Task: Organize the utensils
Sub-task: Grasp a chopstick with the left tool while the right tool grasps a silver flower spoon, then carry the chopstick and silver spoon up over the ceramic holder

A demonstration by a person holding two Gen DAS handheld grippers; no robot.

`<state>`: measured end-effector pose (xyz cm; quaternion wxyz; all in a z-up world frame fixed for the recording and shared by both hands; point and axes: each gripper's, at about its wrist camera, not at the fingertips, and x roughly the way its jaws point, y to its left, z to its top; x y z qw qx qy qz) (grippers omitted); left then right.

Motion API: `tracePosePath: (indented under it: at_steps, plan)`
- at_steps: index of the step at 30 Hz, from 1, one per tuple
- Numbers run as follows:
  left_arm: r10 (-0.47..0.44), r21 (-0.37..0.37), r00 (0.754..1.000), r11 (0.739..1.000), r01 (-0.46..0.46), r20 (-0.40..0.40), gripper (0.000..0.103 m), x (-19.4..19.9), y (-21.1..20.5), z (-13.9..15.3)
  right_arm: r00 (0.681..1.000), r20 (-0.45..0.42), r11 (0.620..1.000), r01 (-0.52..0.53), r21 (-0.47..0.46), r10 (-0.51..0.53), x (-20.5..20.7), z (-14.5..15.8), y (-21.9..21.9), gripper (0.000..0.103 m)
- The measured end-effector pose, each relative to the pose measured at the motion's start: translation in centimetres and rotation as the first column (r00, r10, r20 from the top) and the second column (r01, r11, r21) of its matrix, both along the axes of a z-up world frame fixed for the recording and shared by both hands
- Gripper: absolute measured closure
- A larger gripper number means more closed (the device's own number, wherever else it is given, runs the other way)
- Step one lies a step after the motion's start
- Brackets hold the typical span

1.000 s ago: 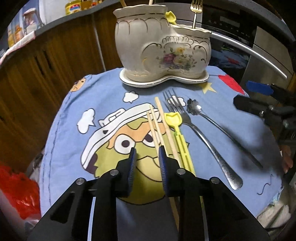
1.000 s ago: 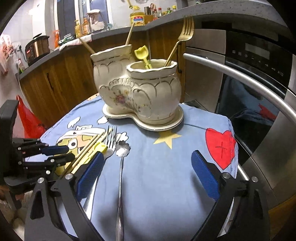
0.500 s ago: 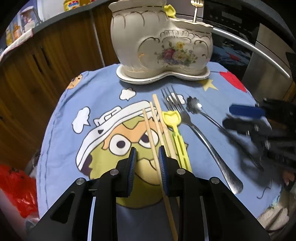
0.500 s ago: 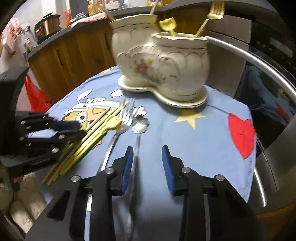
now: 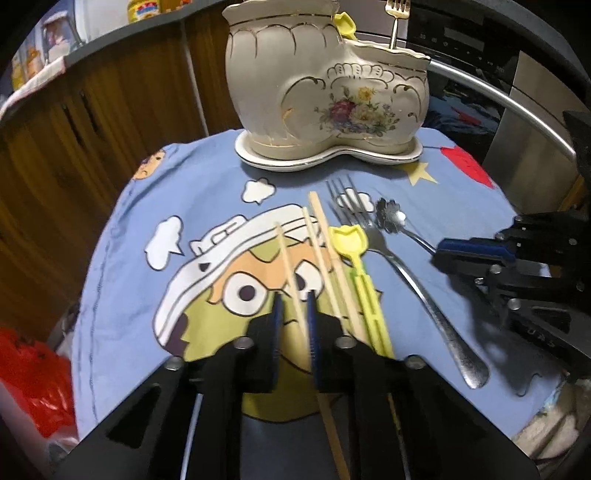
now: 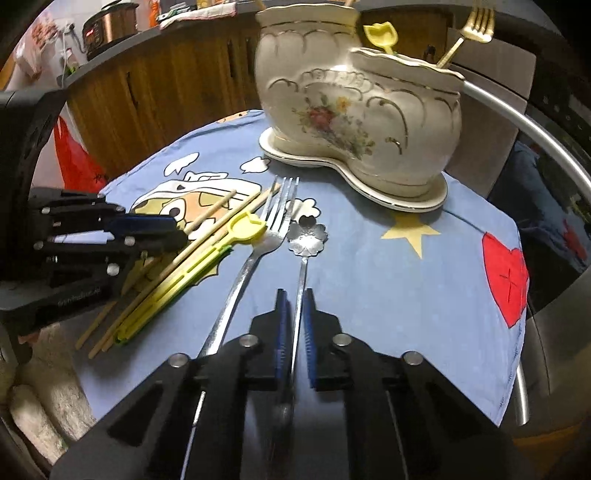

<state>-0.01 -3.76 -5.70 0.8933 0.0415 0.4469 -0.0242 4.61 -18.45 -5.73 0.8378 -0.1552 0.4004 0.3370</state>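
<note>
My left gripper (image 5: 294, 314) is closing tight on a wooden chopstick (image 5: 286, 254), its blue pads pressing the stick's sides. Two more chopsticks (image 5: 328, 251), a yellow plastic scoop (image 5: 349, 240) and a silver fork (image 5: 406, 273) lie just right of it. My right gripper (image 6: 294, 317) is closing on the thin handle of the flower-shaped spoon (image 6: 307, 236), pads pinching the handle. A cream boot-shaped ceramic holder (image 6: 354, 114) stands behind, holding a gold fork (image 6: 469, 26) and a yellow scoop (image 6: 380, 35). Each gripper shows in the other's view: right gripper (image 5: 443, 254), left gripper (image 6: 173, 232).
A blue cartoon cloth (image 5: 147, 295) covers the small table. An oven with a metal bar handle (image 6: 535, 136) stands close on the right. Wooden cabinets (image 5: 92, 129) lie behind, and a red plastic bag (image 5: 29, 380) hangs low at the left.
The left jaws narrowed from a small gap onto the chopstick. The right gripper came in over the spoon's handle, dropped lower, and its jaws went from wide apart to shut on it.
</note>
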Motion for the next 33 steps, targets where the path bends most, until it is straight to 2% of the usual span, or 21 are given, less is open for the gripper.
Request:
tracePosePath:
  at_steps: [4,10,15,18,23,29,33]
  plan:
    - [0.001,-0.026,1.0,1.0,0.0,0.019,0.098,-0.2,0.7,0.0,1.0,-0.02,0.998,0.002,0.063,-0.001,0.1,0.6,-0.7,0.1]
    - [-0.004,-0.038,0.997,0.999,0.007,0.071,0.098,-1.0,1.4,0.7,1.0,0.01,0.982,0.006,0.187,-0.008,-0.1,2.7,-2.4,0.1]
    - [-0.013,-0.097,0.98,0.995,0.033,0.201,0.098,-2.5,2.4,3.2,0.997,0.072,0.95,0.016,0.311,-0.04,-0.5,5.0,-4.1,0.1]
    - [-0.02,-0.136,0.958,0.989,0.062,0.287,0.098,-3.3,2.7,5.1,0.992,0.106,0.919,0.02,0.395,-0.067,-0.7,6.3,-5.2,0.1]
    - [-0.025,-0.144,0.892,0.985,0.1,0.451,0.098,-3.1,2.5,8.6,0.976,0.167,0.87,0.044,0.491,-0.143,-0.2,8.9,-6.6,0.1]
    - [0.001,-0.189,0.823,0.974,0.129,0.568,0.098,-0.3,3.0,12.7,0.945,0.252,0.821,0.031,0.57,-0.211,2.2,12.9,-6.6,0.1]
    - [0.079,-0.227,0.735,0.968,0.104,0.674,0.098,0.7,4.4,15.5,0.93,0.277,0.791,0.023,0.611,-0.241,4.3,14.4,-6.3,0.1]
